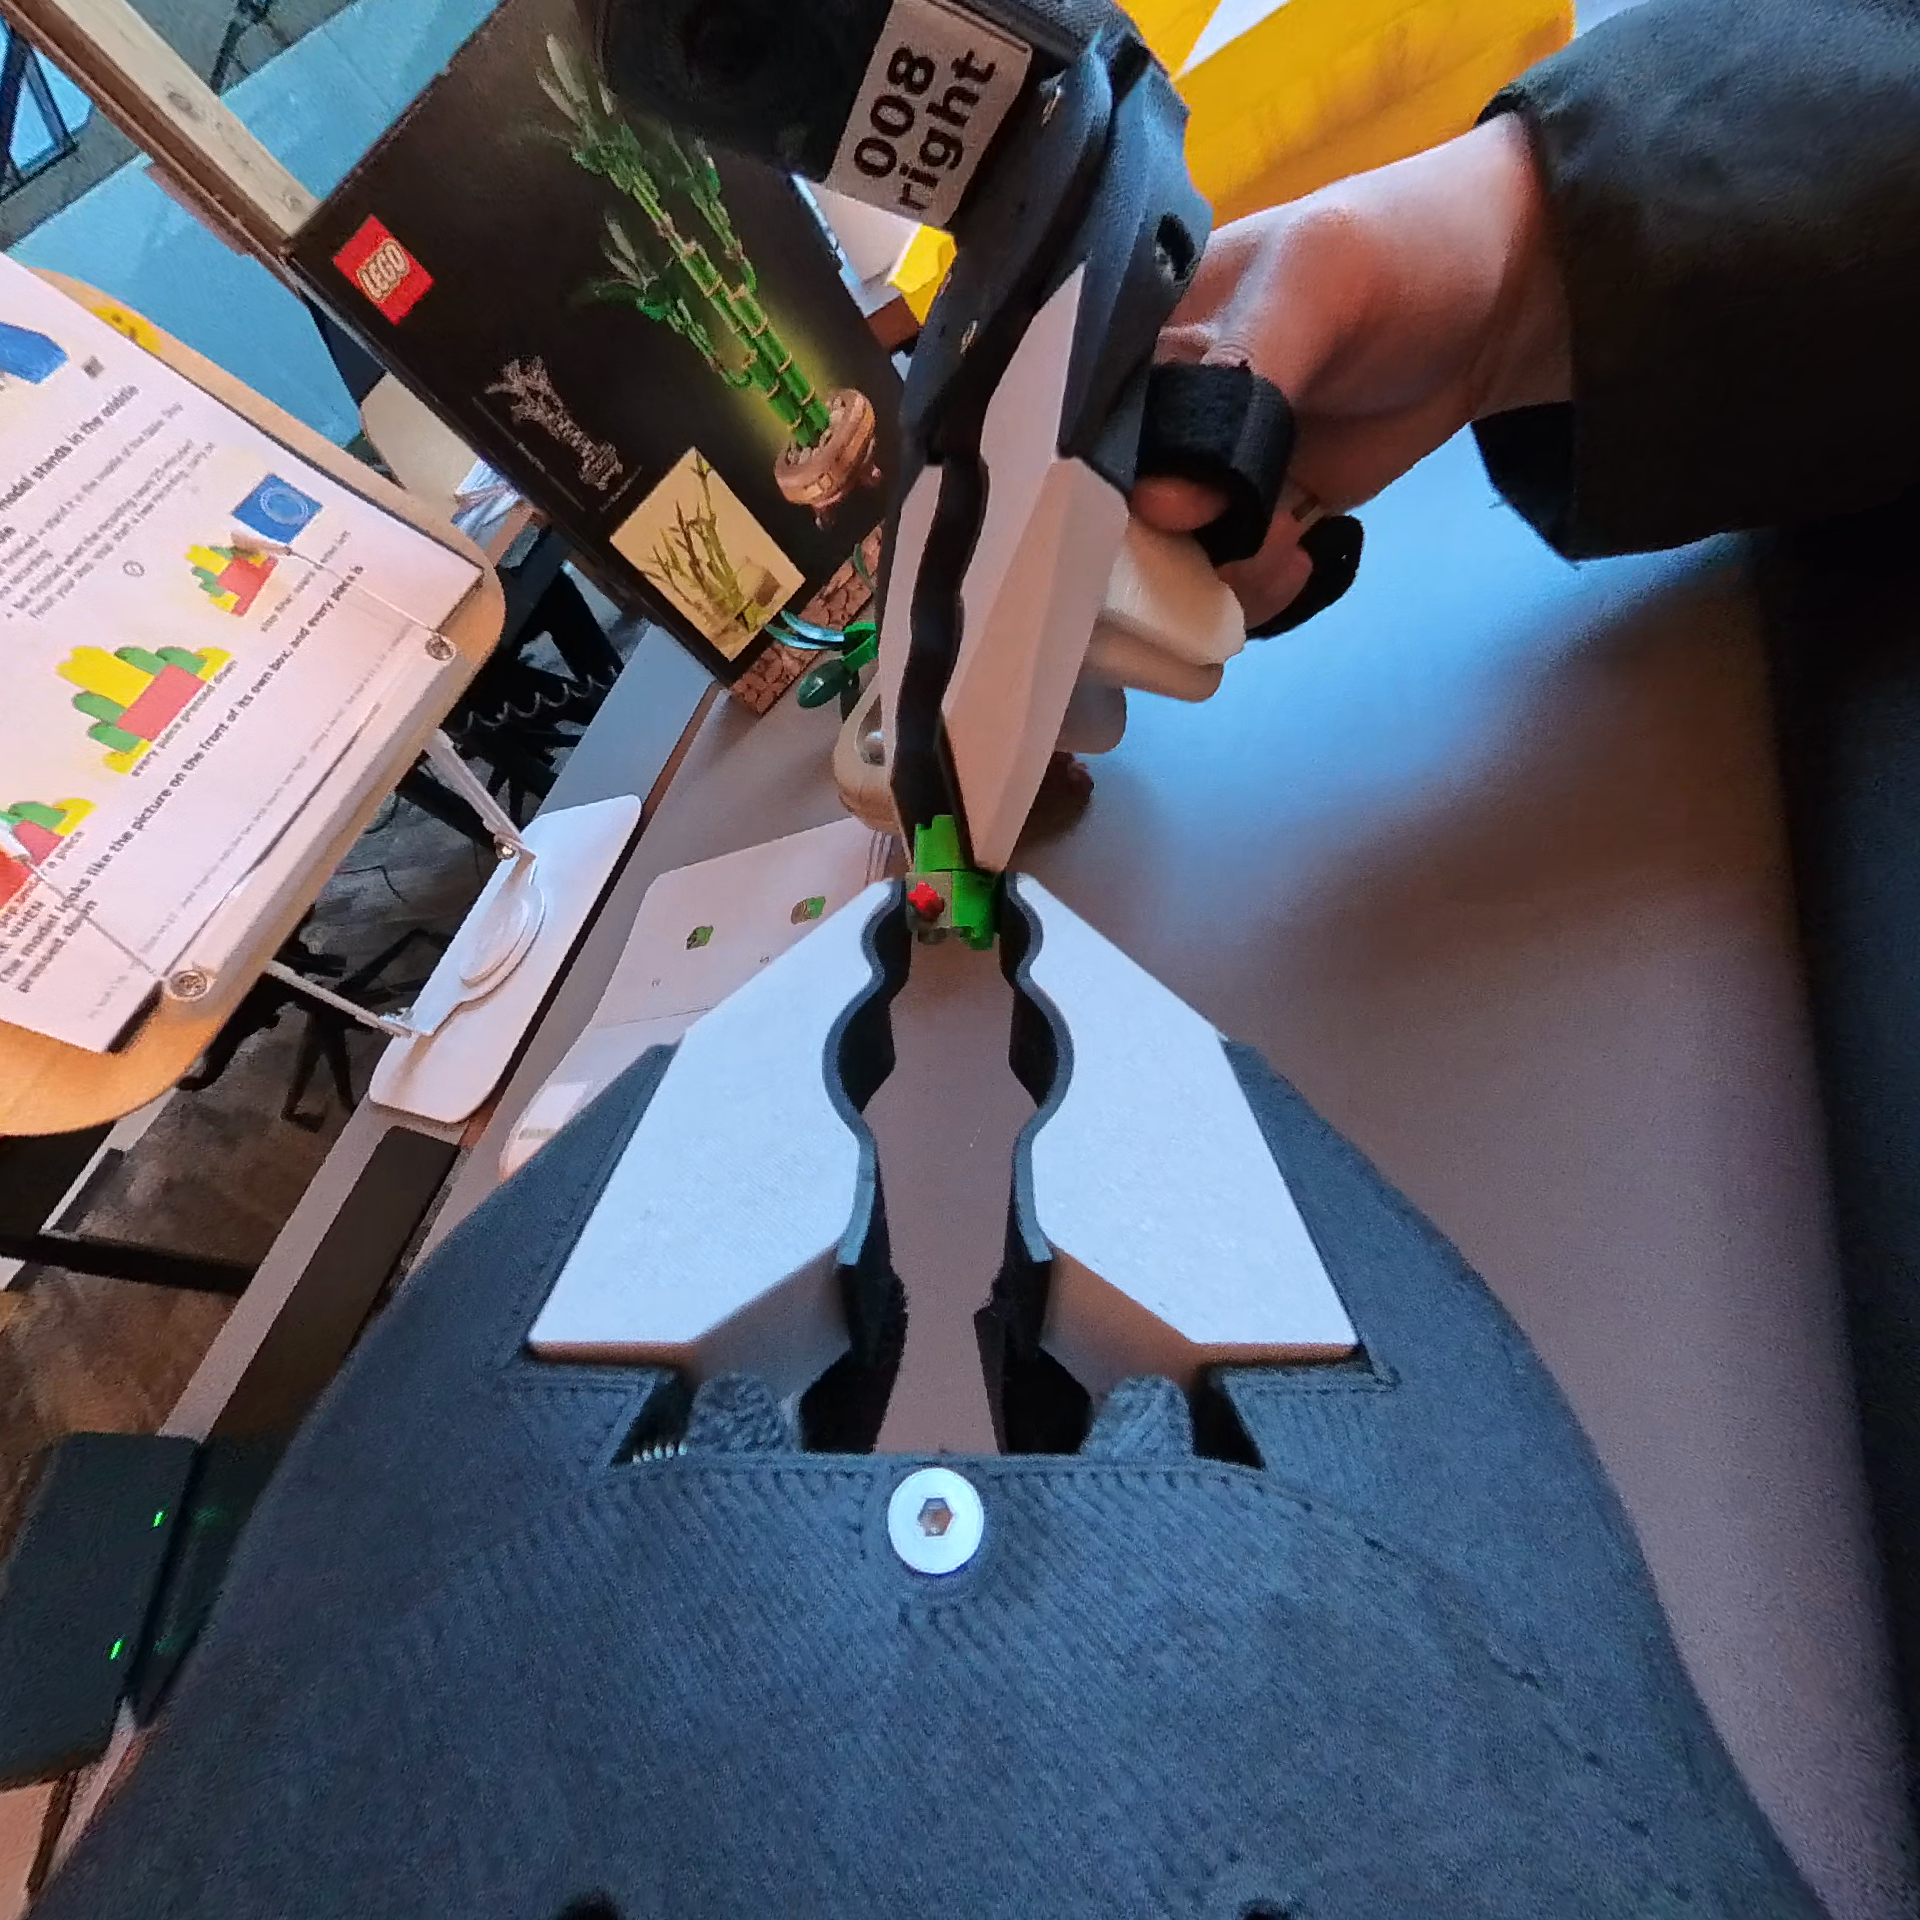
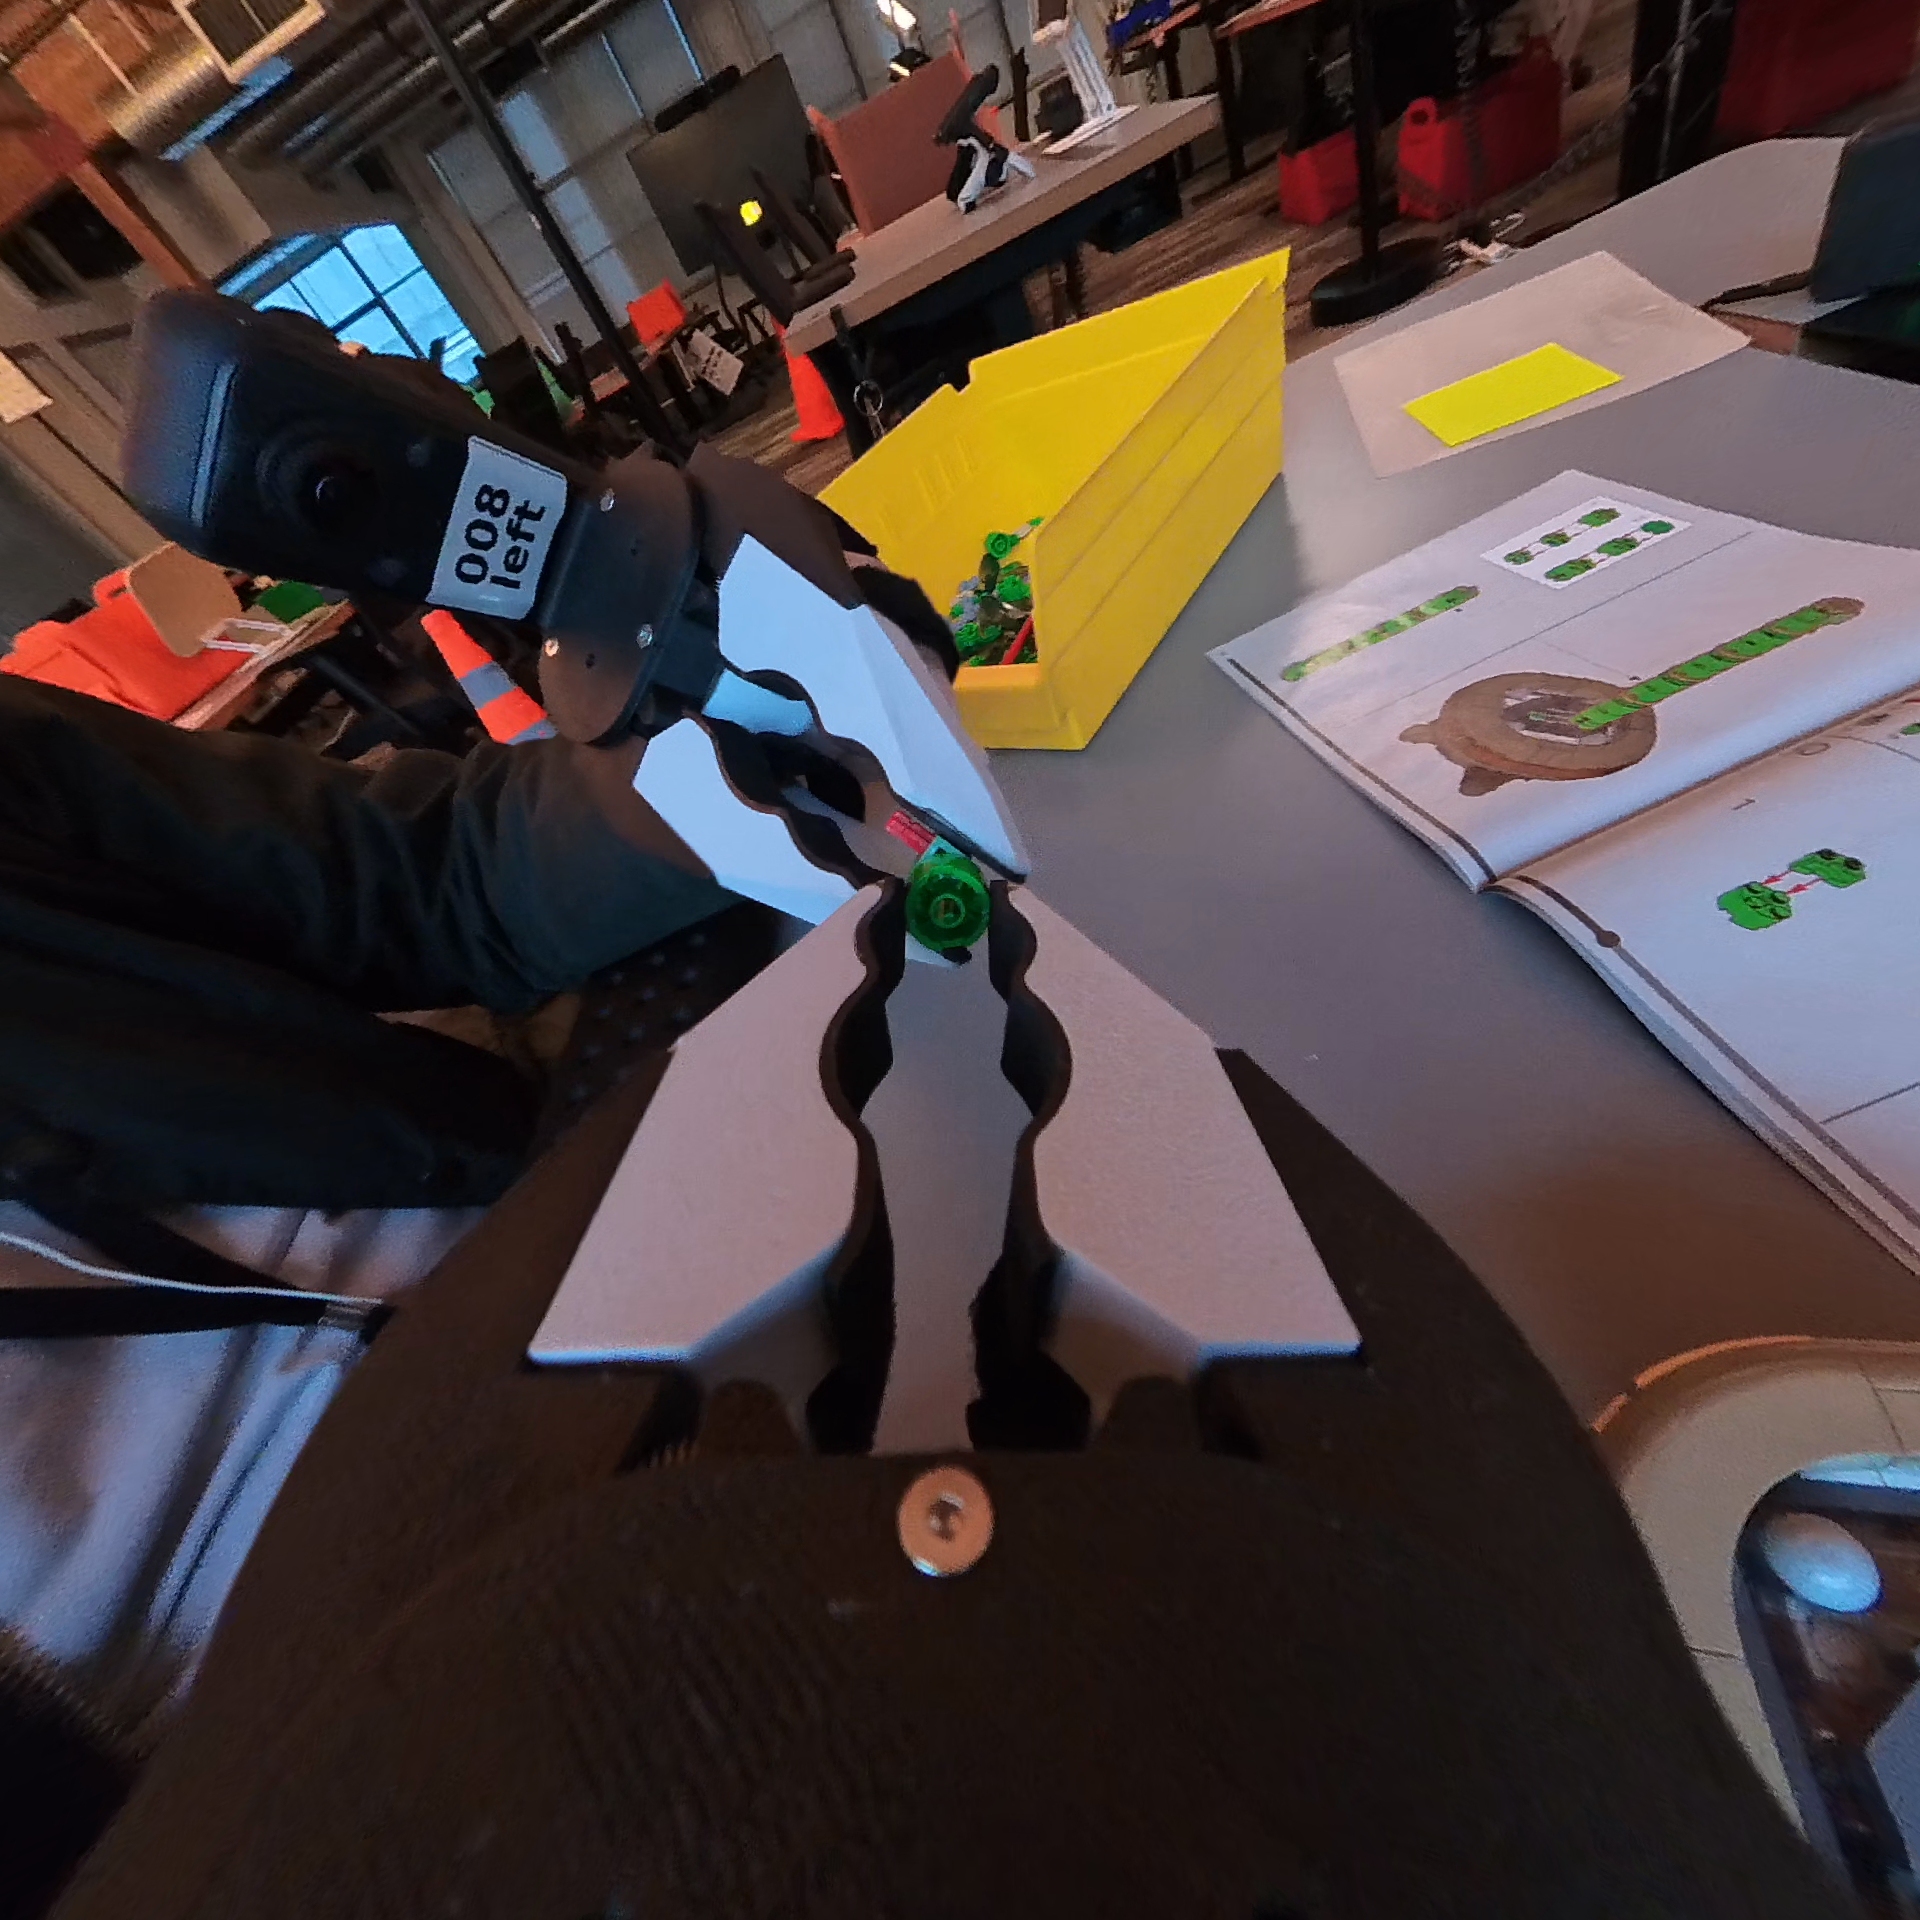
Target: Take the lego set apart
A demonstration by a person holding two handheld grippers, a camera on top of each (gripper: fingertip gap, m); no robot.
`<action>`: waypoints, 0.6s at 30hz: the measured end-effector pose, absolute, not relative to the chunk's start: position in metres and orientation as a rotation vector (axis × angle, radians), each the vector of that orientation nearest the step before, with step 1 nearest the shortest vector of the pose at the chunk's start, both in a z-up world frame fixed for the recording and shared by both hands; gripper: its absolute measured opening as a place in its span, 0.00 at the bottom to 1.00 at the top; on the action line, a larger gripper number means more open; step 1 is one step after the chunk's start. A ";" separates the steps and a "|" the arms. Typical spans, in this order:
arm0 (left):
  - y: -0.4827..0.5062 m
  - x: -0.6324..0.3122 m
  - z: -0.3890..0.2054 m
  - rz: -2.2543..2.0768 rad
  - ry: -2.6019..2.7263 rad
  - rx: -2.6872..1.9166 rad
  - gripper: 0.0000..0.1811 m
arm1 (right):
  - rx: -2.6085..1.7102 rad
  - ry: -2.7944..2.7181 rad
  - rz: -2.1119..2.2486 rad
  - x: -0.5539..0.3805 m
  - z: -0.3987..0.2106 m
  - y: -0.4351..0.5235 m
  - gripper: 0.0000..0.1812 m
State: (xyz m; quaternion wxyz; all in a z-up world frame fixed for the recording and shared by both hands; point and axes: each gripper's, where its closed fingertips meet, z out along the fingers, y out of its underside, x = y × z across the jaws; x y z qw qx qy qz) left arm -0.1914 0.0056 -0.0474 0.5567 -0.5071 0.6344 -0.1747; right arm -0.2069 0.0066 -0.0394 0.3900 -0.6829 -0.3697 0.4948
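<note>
Above grey table (image 2: 1299, 935), both tools (image 1: 951, 904) (image 2: 940, 914) pinch one green lego stalk (image 2: 943, 912).

Grey table (image 2: 1195, 935), yellow bin (image 2: 1122, 520), open instruction booklet (image 2: 1558, 748), paper sheet (image 2: 1538, 353), set box (image 1: 623, 364)

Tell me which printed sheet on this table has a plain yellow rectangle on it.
The single loose sheet lying farthest back, behind the open instruction booklet. The booklet's pages show green brick diagrams; this sheet carries only a solid yellow rectangle.
</note>
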 end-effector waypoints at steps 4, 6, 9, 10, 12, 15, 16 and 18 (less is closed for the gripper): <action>-0.002 -0.189 -0.042 -0.420 1.504 -1.165 0.09 | -1.709 -1.012 1.194 -0.204 -0.034 -0.001 0.08; -0.005 -0.188 -0.038 -0.423 1.497 -1.148 0.08 | -1.693 -1.026 1.191 -0.203 -0.030 -0.004 0.08; -0.010 -0.186 -0.035 -0.435 1.501 -1.138 0.08 | -1.685 -1.053 1.176 -0.200 -0.027 -0.009 0.08; -0.011 -0.185 -0.034 -0.429 1.501 -1.132 0.08 | -1.682 -1.055 1.173 -0.200 -0.026 -0.010 0.08; -0.013 -0.184 -0.033 -0.435 1.505 -1.130 0.08 | -1.682 -1.068 1.160 -0.198 -0.025 -0.012 0.08; 0.007 -0.200 -0.034 -0.314 1.470 -1.185 0.08 | -1.657 -1.004 1.128 -0.181 -0.013 -0.007 0.08; 0.017 -0.210 -0.031 -0.294 1.432 -1.190 0.08 | -1.609 -0.920 1.166 -0.164 0.002 -0.004 0.08; 0.011 -0.215 -0.016 -0.476 1.362 -1.201 0.08 | -1.545 -0.823 1.211 -0.136 0.020 -0.003 0.08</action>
